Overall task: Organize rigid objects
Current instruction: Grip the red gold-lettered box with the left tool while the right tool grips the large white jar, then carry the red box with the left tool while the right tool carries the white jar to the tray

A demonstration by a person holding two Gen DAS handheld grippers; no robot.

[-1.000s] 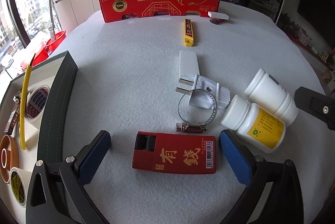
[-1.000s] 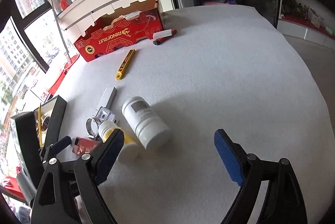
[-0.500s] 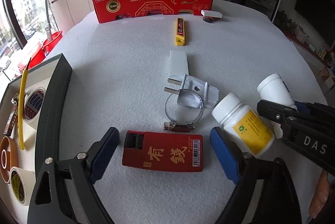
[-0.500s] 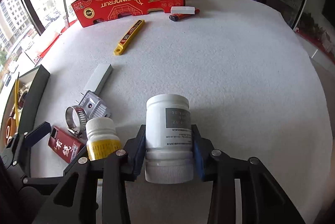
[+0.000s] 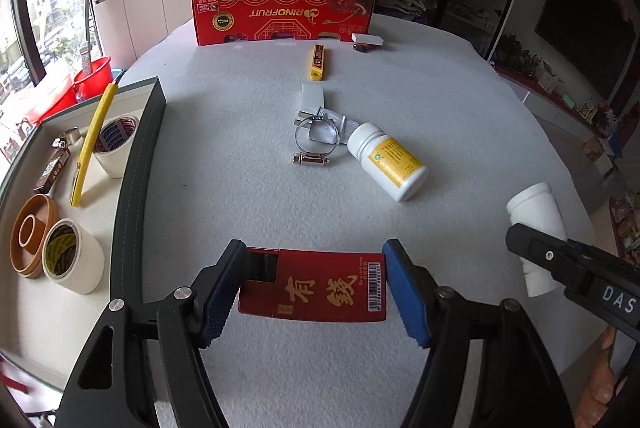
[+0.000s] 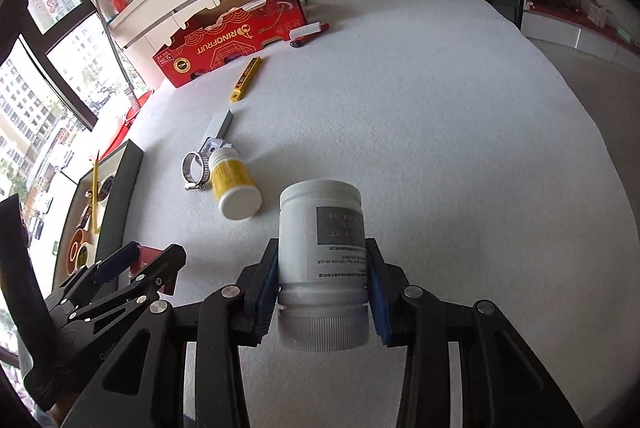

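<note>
Red flat box (image 5: 314, 284), gold characters, barcode: clamped endwise between blue fingers (image 5: 404, 292), above the bench (image 5: 440, 100). White grey-labelled bottle (image 6: 322, 228): gripped near its cap. Yellow-labelled white bottle (image 5: 386, 160): lay sideways beside a metal hose clamp (image 5: 316, 144).

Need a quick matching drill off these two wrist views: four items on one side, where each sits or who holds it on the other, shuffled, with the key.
Items:
1. red box
2. grey-labelled white bottle
3. yellow-labelled bottle
4. yellow utility knife

Places or states:
A. lying on its side on the table, beside the metal hose clamp
B. clamped between the pads of the right hand-held gripper
C. flat on the table in front of the red cardboard tray
D. clamped between the pads of the left hand-held gripper

Pairs: 1-D, 2-B, 3-A, 4-C
</note>
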